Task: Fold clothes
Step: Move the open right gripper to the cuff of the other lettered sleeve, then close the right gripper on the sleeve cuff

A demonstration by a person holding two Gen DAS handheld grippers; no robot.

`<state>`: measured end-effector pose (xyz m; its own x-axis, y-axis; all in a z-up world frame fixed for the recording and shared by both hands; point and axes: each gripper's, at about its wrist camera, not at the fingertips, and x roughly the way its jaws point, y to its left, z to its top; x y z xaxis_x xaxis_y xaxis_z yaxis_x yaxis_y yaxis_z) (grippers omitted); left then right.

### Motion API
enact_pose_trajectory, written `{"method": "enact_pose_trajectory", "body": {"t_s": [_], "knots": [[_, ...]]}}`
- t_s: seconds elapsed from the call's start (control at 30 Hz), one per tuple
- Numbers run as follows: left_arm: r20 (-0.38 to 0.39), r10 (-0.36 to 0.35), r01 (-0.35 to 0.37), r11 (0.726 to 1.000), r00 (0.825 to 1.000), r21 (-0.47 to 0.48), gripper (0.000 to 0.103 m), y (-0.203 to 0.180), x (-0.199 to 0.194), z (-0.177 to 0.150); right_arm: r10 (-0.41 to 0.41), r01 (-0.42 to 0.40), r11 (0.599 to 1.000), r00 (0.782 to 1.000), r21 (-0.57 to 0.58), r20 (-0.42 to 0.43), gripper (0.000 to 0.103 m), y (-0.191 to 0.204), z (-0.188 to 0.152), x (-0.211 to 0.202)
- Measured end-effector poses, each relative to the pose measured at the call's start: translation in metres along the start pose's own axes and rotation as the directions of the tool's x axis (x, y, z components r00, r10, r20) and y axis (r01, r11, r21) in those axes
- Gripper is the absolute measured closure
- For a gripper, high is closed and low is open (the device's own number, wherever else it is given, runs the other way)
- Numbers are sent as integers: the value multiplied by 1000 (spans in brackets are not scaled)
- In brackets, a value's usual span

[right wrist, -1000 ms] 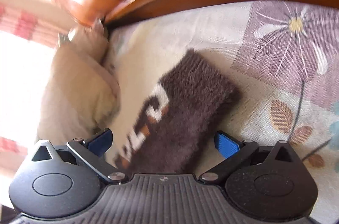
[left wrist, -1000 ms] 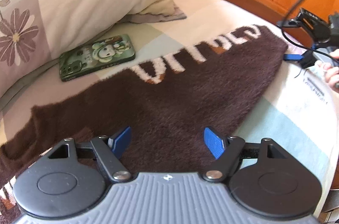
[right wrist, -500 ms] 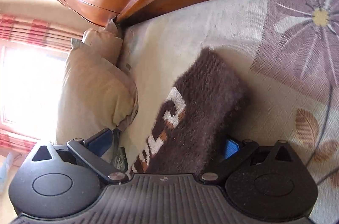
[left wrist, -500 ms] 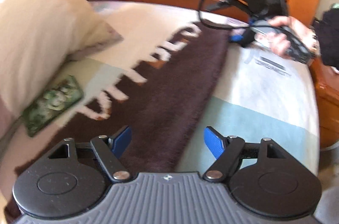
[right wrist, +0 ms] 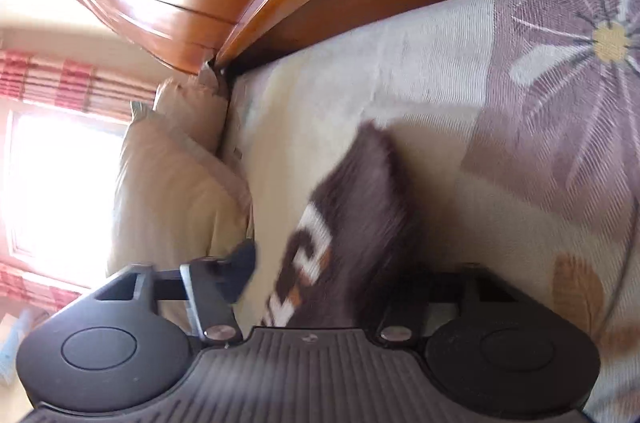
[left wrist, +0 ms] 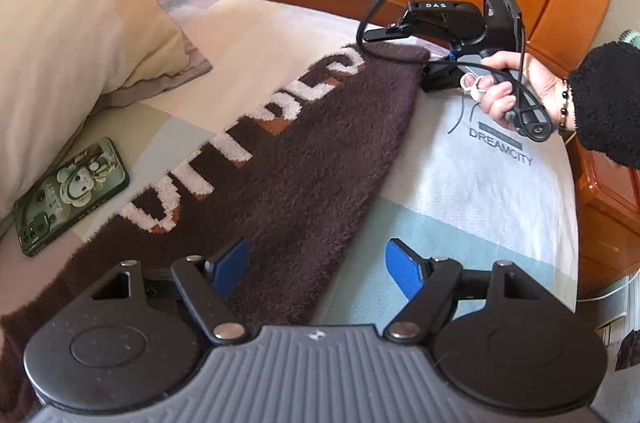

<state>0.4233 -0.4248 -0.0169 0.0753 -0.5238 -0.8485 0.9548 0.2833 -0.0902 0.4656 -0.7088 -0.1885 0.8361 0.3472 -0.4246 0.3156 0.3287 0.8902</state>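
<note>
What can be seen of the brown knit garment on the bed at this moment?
The brown garment is a fuzzy, dark-brown knit with white block letters edged in orange along one side. It lies long and flat across the patchwork bedsheet. Its far end sits between the right gripper jaws, which are closing on it, with that end lifted a little off the sheet. The left gripper hovers open over its near edge. A phone lies beside it, apart.

One brown sweater (left wrist: 304,159), one phone (left wrist: 72,195), two pillows (right wrist: 176,191), two grippers (left wrist: 316,271)
</note>
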Motion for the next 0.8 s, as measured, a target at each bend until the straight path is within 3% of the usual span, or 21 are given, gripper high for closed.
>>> {"method": "enact_pose_trajectory", "body": {"t_s": [0.03, 0.07, 0.1, 0.17, 0.67, 0.8], "knots": [[-3, -2, 2, 1000, 1000, -8, 27, 0, 2, 0, -18, 18, 1000, 1000, -4, 4, 92, -6, 0, 4], [-6, -8, 8, 1000, 1000, -14, 27, 0, 3, 1, -38, 38, 999, 999, -7, 7, 99, -12, 0, 7], [-7, -14, 14, 1000, 1000, -14, 27, 0, 4, 1, 11, -11, 1000, 999, -6, 35, 99, -17, -3, 4], [-8, -17, 17, 1000, 1000, -3, 27, -2, 4, 2, 11, -10, 1000, 1000, -23, 28, 99, -15, -3, 3], [-14, 35, -35, 999, 999, 17, 27, 1, -13, -12, -142, 145, 988, 988, -47, 54, 94, 21, -7, 4], [0, 56, -56, 998, 998, 13, 27, 1, -23, -20, -134, 139, 986, 989, -96, 61, 94, 40, -9, 1]]}}
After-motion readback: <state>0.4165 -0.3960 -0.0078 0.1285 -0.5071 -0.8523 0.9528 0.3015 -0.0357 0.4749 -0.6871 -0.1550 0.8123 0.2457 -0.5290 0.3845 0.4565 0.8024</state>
